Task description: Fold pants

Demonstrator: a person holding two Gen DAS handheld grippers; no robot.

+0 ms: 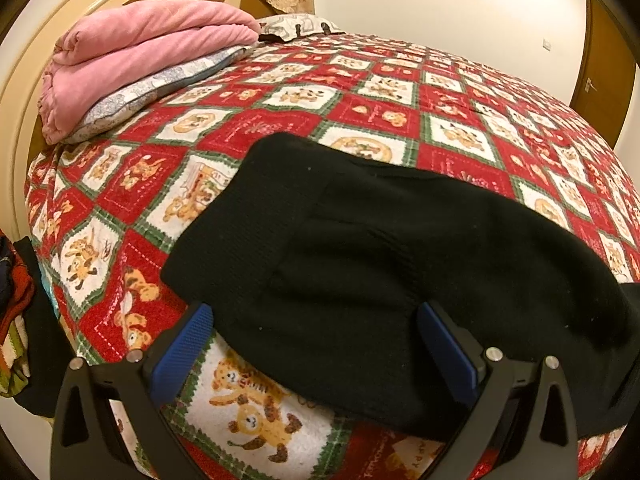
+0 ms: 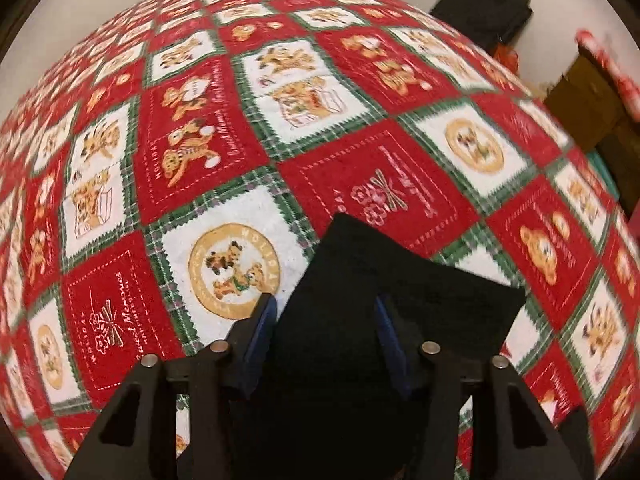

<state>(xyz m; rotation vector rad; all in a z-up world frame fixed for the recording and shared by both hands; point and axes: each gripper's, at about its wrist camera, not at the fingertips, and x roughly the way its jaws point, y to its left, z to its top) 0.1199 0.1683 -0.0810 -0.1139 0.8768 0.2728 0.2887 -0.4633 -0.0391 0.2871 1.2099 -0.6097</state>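
Observation:
Black pants (image 1: 360,248) lie spread on a bed under a red, white and green teddy-bear quilt (image 1: 304,92). My left gripper (image 1: 316,320) hovers over their near edge, jaws wide open. Its left pad (image 1: 188,344) sits just off the cloth and its right pad (image 1: 448,352) is over it. In the right wrist view a flat end of the black pants (image 2: 420,280) points away across the quilt (image 2: 224,128). My right gripper (image 2: 324,308) points steeply down on it. Its blue pads (image 2: 262,328) stand partly apart with black cloth between them, and I see no pinch.
A folded pink blanket (image 1: 132,52) rests on a patterned pillow (image 1: 132,100) at the headboard (image 1: 24,80). Clothes (image 1: 16,312) hang off the bed's left side. Beyond the far bed edge stand dark folded items (image 2: 488,4) and brown boxes (image 2: 584,96).

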